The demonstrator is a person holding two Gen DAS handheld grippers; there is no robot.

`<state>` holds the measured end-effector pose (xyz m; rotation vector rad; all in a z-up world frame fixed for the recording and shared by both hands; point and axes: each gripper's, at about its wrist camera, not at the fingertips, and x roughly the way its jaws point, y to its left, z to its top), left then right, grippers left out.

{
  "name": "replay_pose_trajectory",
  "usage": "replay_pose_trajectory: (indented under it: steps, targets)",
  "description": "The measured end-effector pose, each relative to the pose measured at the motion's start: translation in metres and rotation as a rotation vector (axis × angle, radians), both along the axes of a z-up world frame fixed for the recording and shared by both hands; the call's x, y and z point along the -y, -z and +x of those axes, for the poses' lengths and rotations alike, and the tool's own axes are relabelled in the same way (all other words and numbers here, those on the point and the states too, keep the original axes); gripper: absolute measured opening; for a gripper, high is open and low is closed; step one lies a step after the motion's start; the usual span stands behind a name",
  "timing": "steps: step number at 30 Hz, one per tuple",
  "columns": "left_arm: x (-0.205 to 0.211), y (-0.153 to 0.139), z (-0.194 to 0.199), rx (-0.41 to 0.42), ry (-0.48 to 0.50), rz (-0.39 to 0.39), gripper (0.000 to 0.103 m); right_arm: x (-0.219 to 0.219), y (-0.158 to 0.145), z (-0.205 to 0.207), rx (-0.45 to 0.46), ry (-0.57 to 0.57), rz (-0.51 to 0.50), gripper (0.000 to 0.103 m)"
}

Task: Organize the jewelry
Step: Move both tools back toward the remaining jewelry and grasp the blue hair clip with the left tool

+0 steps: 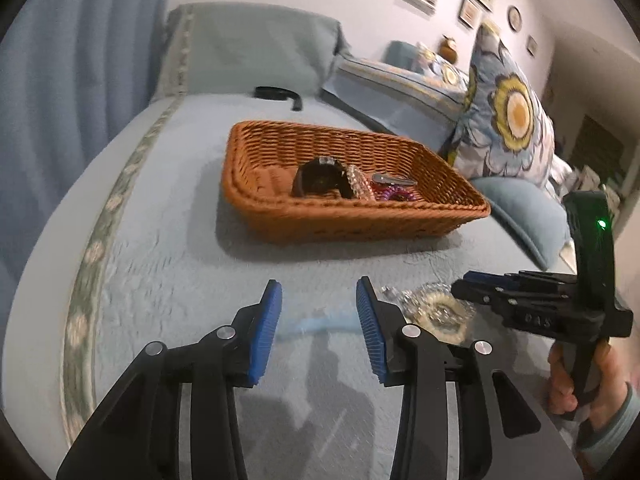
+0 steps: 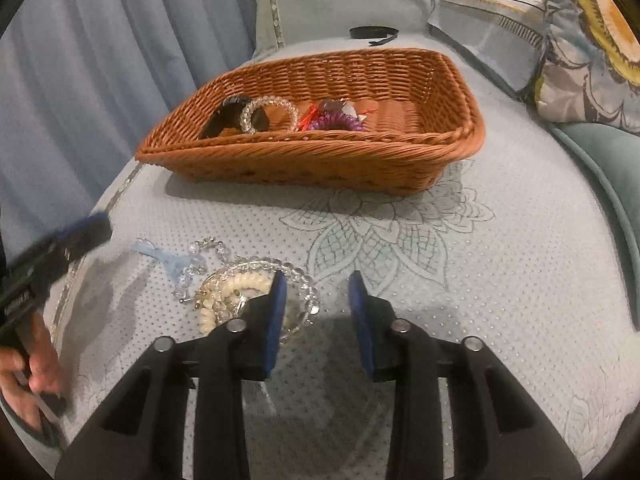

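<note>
At the bottom of the right wrist view, our right gripper (image 2: 316, 292) hangs with fingers parted and empty over the heaped cream and clear beaded bracelets (image 2: 240, 292); we should pinch one strand. Our left gripper (image 1: 319, 300) is open too. Farther up sits the woven wicker basket (image 2: 320, 152) on the quilted bed (image 2: 500, 280).

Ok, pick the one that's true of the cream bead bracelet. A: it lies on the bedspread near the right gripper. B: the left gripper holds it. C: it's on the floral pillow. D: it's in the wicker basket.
A: the cream bead bracelet lies on the bedspread beside the right gripper, outside the wicker basket.
</note>
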<state>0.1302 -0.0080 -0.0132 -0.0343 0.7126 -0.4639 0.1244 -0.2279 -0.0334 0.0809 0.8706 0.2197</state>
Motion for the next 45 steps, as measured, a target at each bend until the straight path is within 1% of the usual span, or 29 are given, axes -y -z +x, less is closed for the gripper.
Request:
replay_pose_trajectory:
  steps: [2,5,6,7,11,16,20,23,25,29,32,34,36,38,40,42,45]
  targets:
    - [0.002,0.005,0.020,-0.044,0.037,0.004,0.038,-0.001,0.000,0.002,0.000,-0.003,-0.002,0.027]
    - [0.006,0.019,0.038,-0.133,0.084,0.005,0.038,0.003,0.002,0.004,-0.012,-0.007,0.018,0.026]
    - [0.006,0.023,0.040,-0.159,0.093,0.004,0.038,0.004,0.003,0.004,-0.018,-0.007,0.023,0.025]
    - [0.006,0.027,0.039,-0.176,0.100,0.000,0.038,0.005,0.004,0.005,-0.029,-0.008,0.025,0.020]
    - [0.002,0.035,0.025,-0.229,0.120,-0.037,0.038,0.003,0.003,0.004,-0.027,-0.017,0.007,0.015]
    - [-0.003,0.037,0.002,-0.273,0.120,-0.105,0.038,0.002,0.002,-0.003,-0.025,-0.019,-0.009,0.014]
    - [0.003,0.037,-0.023,-0.289,0.156,-0.125,0.038,0.008,0.002,-0.008,-0.035,-0.022,0.006,0.014]
    - [0.014,0.037,-0.035,-0.263,0.170,-0.066,0.038,0.011,0.002,-0.011,-0.039,-0.023,0.008,0.015]
    - [0.018,0.035,-0.039,-0.247,0.167,-0.041,0.038,0.014,0.002,-0.012,-0.044,-0.025,0.017,0.015]
    - [0.020,0.036,-0.039,-0.210,0.134,-0.007,0.038,0.016,0.003,-0.013,-0.043,-0.034,0.032,0.015]
    - [0.026,0.037,-0.041,-0.166,0.103,0.040,0.036,0.019,0.003,-0.012,-0.044,-0.033,0.056,0.015]
    - [0.031,0.037,-0.042,-0.139,0.078,0.073,0.036,0.018,0.004,-0.011,-0.044,-0.035,0.046,0.015]
    - [0.037,0.038,-0.044,-0.113,0.049,0.107,0.036,0.013,0.004,-0.011,-0.038,-0.037,0.015,0.015]
    - [0.043,0.037,-0.046,-0.090,0.037,0.154,0.036,0.005,0.003,-0.013,-0.025,-0.050,-0.041,0.019]
    - [0.044,0.038,-0.048,-0.079,0.030,0.173,0.036,-0.004,0.002,-0.015,-0.007,-0.058,-0.097,0.021]
    - [0.042,0.038,-0.048,-0.078,0.029,0.173,0.036,-0.009,0.004,-0.015,0.003,-0.061,-0.143,0.022]
    - [0.038,0.038,-0.048,-0.086,0.030,0.150,0.036,-0.017,0.006,-0.014,0.015,-0.064,-0.202,0.022]
